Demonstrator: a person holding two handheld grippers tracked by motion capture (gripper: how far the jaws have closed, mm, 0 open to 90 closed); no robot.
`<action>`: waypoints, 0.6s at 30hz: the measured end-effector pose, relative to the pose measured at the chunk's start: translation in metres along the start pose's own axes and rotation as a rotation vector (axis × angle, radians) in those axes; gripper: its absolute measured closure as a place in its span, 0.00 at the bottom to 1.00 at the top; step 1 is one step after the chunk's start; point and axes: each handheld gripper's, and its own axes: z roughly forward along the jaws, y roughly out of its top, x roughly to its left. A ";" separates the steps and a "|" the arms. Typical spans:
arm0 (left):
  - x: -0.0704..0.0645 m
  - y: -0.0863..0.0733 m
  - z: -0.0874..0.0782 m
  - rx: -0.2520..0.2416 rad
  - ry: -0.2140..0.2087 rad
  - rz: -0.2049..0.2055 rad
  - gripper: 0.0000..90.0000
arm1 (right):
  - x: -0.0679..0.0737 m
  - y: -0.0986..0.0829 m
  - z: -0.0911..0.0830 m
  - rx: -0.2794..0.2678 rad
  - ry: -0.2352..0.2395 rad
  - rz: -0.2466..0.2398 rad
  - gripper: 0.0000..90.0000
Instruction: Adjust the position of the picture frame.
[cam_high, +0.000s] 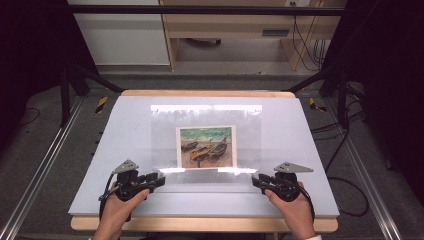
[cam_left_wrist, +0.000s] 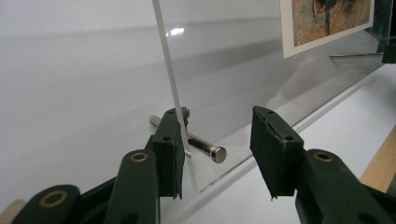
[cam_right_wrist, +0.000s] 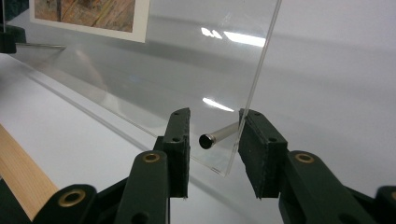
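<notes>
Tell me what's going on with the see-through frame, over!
Left gripper open, straddling the clear panel's near-left corner. Right gripper open at the near-right corner. Metal pin at each corner, between the jaws. Picture lying flat under the panel.

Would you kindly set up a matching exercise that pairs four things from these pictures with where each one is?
Things:
1. clear acrylic sheet
2. painted print of beached boats
3. short silver metal pin
4. light wooden table edge

Places:
A. at the sheet's near corner, between the open jaws of the left gripper
B. nearest the person, in front of the white board
C. framed in the middle of the sheet
D. in the middle of the white board

Pairs: 1-D, 2-C, 3-A, 4-B
</notes>
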 end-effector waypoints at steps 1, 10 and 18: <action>0.000 0.000 0.000 0.003 0.000 0.002 0.61 | 0.000 0.000 0.000 0.000 -0.001 -0.007 0.72; -0.001 -0.002 0.000 0.010 0.004 0.009 0.62 | 0.002 -0.002 0.000 0.011 -0.013 -0.008 0.73; -0.005 -0.004 -0.001 0.031 -0.015 -0.017 0.63 | 0.002 -0.003 0.000 0.019 -0.018 -0.023 0.74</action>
